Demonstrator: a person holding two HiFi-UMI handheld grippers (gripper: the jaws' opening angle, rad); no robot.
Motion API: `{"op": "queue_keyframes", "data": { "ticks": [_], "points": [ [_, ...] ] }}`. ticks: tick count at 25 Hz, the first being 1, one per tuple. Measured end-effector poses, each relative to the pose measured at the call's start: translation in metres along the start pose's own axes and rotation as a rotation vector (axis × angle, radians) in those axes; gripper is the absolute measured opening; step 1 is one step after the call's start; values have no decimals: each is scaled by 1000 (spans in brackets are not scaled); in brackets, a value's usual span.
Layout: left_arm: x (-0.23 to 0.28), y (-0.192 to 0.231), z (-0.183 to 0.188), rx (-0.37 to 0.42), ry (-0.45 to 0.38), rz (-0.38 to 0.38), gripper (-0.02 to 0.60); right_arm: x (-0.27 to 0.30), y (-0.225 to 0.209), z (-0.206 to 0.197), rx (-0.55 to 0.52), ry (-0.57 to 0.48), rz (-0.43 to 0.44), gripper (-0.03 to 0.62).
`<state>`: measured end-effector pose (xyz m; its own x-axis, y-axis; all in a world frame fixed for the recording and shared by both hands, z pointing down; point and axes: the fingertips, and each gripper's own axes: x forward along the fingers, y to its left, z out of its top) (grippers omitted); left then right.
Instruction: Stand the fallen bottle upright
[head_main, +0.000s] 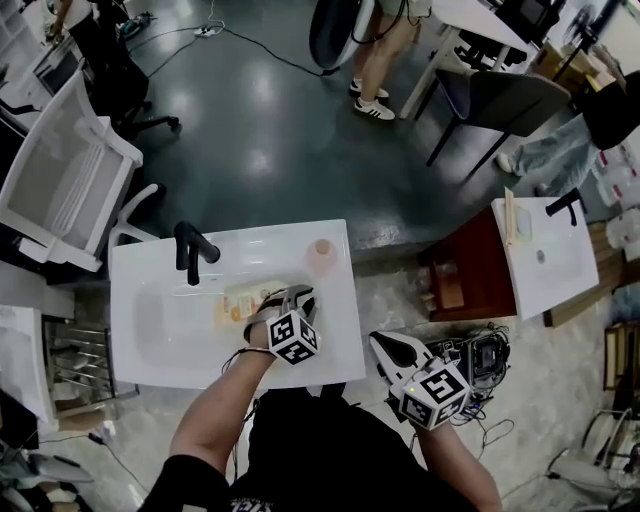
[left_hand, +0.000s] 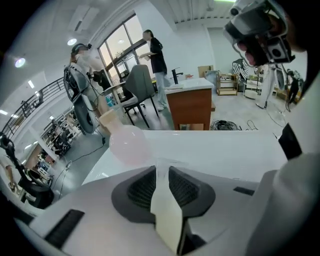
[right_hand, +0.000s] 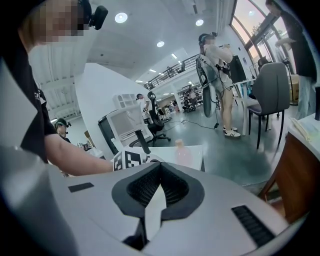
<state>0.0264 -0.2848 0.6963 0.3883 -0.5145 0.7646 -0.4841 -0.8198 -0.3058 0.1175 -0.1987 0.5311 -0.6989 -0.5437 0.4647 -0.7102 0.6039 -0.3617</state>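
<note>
your left gripper (left_hand: 163, 170) is clamped on the fallen bottle's (head_main: 242, 302) end, over the right side of the sink (head_main: 130, 262) basin. your right gripper (right_hand: 159, 172) is clenched, empty. such an end-hold may slip on tilting, or swing into the pink bottle (head_main: 322, 258) at the far-right corner.

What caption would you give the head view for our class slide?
Left gripper grips one end of the fallen bottle in the white sink; pink bottle upright behind, right gripper empty alongside.
</note>
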Motion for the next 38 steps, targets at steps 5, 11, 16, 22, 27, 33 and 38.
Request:
{"op": "queue_keyframes", "data": {
  "ticks": [5, 11, 16, 22, 27, 33, 38],
  "points": [
    [9, -3, 0, 80, 13, 3, 91, -1, -8, -5, 23, 4, -28, 14],
    [14, 2, 3, 225, 47, 34, 98, 3, -13, -5, 45, -6, -36, 14],
    [20, 10, 4, 144, 57, 21, 101, 6, -16, -4, 57, -11, -39, 14],
    [22, 14, 1, 19, 66, -86, 132, 8, -20, -5, 64, -8, -48, 14],
    [24, 7, 1, -10, 107, -241, 83, 9, -19, -2, 68, -8, -52, 14],
    [23, 9, 5, 23, 97, -251, 89, 10, -17, -3, 78, -8, -48, 14],
    [14, 0, 7, -37, 34, -202, 87, 4, -17, -6, 75, -11, -46, 14]
  ]
}}
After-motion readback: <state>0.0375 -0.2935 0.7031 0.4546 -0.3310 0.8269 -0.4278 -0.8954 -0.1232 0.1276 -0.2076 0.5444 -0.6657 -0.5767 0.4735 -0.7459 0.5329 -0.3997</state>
